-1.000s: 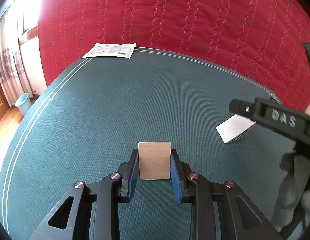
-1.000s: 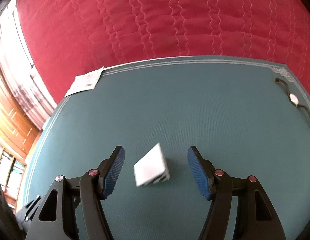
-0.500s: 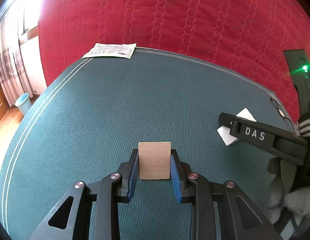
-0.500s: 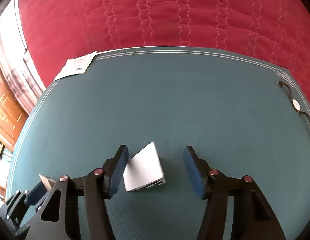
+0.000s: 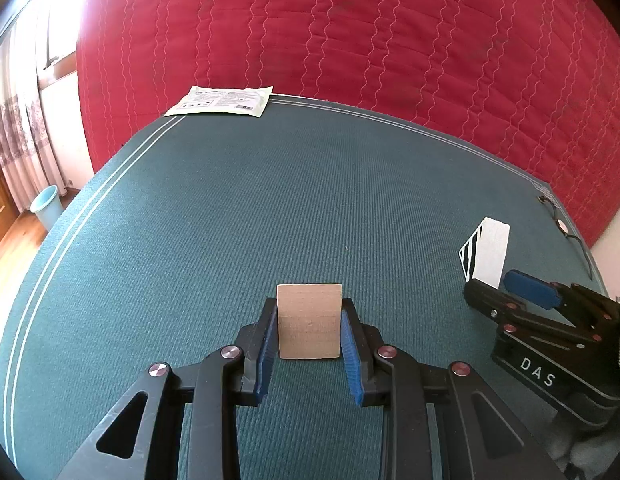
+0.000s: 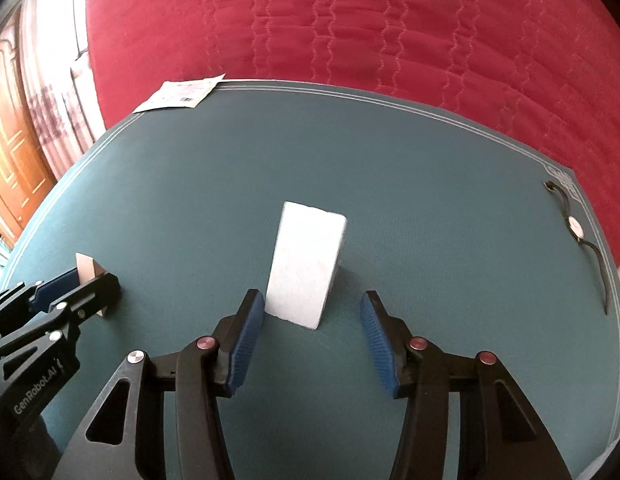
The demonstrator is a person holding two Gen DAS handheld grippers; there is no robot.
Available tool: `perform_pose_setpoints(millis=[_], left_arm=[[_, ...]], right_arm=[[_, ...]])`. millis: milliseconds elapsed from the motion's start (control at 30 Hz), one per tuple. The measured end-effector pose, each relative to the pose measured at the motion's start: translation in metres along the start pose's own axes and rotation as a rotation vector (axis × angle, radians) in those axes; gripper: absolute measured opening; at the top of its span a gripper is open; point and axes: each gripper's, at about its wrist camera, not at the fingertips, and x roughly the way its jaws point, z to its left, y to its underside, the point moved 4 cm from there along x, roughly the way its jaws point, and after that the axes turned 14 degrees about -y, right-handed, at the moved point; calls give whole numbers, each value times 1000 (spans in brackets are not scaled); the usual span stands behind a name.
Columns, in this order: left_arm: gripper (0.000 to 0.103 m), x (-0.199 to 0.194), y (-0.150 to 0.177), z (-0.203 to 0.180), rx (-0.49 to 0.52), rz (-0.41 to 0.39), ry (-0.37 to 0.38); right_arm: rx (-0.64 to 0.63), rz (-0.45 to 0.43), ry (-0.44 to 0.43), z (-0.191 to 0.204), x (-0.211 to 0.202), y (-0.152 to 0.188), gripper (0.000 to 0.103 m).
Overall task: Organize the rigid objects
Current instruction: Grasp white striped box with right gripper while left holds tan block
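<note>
Left wrist view shows the wooden block (image 5: pixel 309 322) squeezed between the blue pads of the left hand-held gripper (image 5: pixel 309 344), its lower end on or just above the green tabletop (image 5: pixel 270 200); which of the two cannot be told. Off to the right in the same view stands the white block (image 5: pixel 488 254), with a black-and-white striped side face, and the right hand-held gripper (image 5: pixel 506 292) is at its near end.

From the right wrist view, the white block (image 6: pixel 306 264) stands upright on the tabletop (image 6: pixel 430 200) between the right hand-held gripper's (image 6: pixel 312 320) two pads. Those jaws have just been closing on it: the left pad sits right at the block's lower corner, the right pad is apart from it, so no grip is made yet. The wooden block (image 6: pixel 88 268) shows at the left edge, held by the left hand-held gripper (image 6: pixel 74 280), well apart from the white one.

A printed packet (image 6: pixel 180 94) lies at the far corner and a cord (image 6: pixel 578 236) along the right edge, both untouched.

As a judgement, the sorting is early: one block is held, the other is about to be taken, and neither is yet set in a final place.
</note>
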Motion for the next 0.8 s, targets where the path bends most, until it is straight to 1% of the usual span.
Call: perform_pose_setpoints(millis=[233, 333, 367, 433, 467, 500, 633, 800], left_arm=[[31, 0, 0, 0, -2, 0, 1], [31, 0, -1, 1, -3, 1, 6], [31, 0, -1, 1, -4, 1, 8], [31, 0, -1, 1, -5, 2, 9], [31, 0, -1, 1, -5, 2, 11], [31, 0, -1, 1, -5, 1, 11], [31, -2, -1, -1, -4, -4, 16], [31, -7, -1, -6, 4, -18, 37]], right_arm=[[45, -11, 14, 4, 6, -10, 52], [46, -17, 34, 6, 13, -16, 52], [49, -19, 39, 6, 13, -16, 51], [46, -21, 52, 6, 14, -16, 43], [35, -20, 54, 8, 13, -15, 36], [30, -19, 55, 8, 13, -15, 34], [29, -18, 66, 8, 7, -7, 34], [73, -26, 55, 4, -8, 6, 33]])
